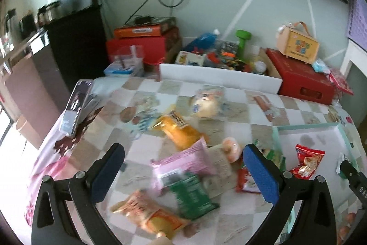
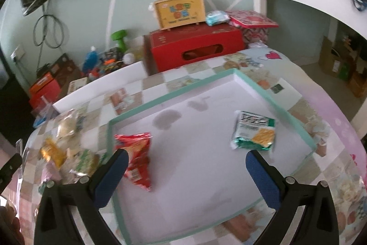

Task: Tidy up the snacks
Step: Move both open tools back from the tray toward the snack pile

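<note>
My left gripper (image 1: 183, 160) is open above a pile of snack packets on the checked tablecloth: a pink packet (image 1: 183, 164), a dark green packet (image 1: 192, 196), an orange packet (image 1: 146, 215), a yellow packet (image 1: 179, 130) and a bun in clear wrap (image 1: 205, 103). My right gripper (image 2: 185, 167) is open and empty above a shallow white tray with a teal rim (image 2: 270, 93). In the tray lie a red packet (image 2: 137, 157) and a green-and-white cracker packet (image 2: 253, 132). The tray (image 1: 307, 126) and red packet (image 1: 307, 161) also show in the left wrist view.
A red carton (image 2: 195, 47) with a yellow handled box (image 2: 180, 9) on it stands behind the table. A white box edge (image 1: 220, 77) and cluttered toys lie at the back. A phone-like object (image 1: 78, 105) leans at the table's left edge. A black cabinet (image 1: 75, 47) stands at left.
</note>
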`<state>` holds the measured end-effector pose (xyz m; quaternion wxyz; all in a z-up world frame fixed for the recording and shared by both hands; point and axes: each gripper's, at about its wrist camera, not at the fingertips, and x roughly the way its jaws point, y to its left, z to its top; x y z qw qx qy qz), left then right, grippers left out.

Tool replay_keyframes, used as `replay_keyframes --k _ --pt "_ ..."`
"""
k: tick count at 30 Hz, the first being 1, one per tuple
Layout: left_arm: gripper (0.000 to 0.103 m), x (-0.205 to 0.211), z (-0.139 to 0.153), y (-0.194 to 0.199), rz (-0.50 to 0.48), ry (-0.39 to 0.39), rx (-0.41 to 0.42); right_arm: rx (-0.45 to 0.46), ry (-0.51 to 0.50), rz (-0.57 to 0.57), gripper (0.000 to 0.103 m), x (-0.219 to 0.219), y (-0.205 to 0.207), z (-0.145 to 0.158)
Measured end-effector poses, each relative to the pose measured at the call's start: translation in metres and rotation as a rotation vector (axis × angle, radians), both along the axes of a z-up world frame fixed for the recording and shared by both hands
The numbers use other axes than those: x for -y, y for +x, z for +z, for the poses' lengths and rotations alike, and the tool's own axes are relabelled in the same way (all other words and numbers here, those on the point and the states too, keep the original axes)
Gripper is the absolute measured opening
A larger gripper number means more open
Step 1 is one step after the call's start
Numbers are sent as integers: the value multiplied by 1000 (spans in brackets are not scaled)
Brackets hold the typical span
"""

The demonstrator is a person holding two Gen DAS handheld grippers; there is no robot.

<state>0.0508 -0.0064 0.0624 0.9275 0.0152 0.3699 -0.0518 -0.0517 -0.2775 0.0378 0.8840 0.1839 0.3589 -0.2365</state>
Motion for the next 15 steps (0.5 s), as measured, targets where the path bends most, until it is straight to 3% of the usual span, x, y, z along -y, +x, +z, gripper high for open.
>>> replay_keyframes --k 5,15 --pt "103 -37 -8 -8 73 -6 -25 13 43 103 103 -36 8 -3" --pt "103 -89 -27 -16 204 1 -80 -32 13 302 103 -118 25 -14"
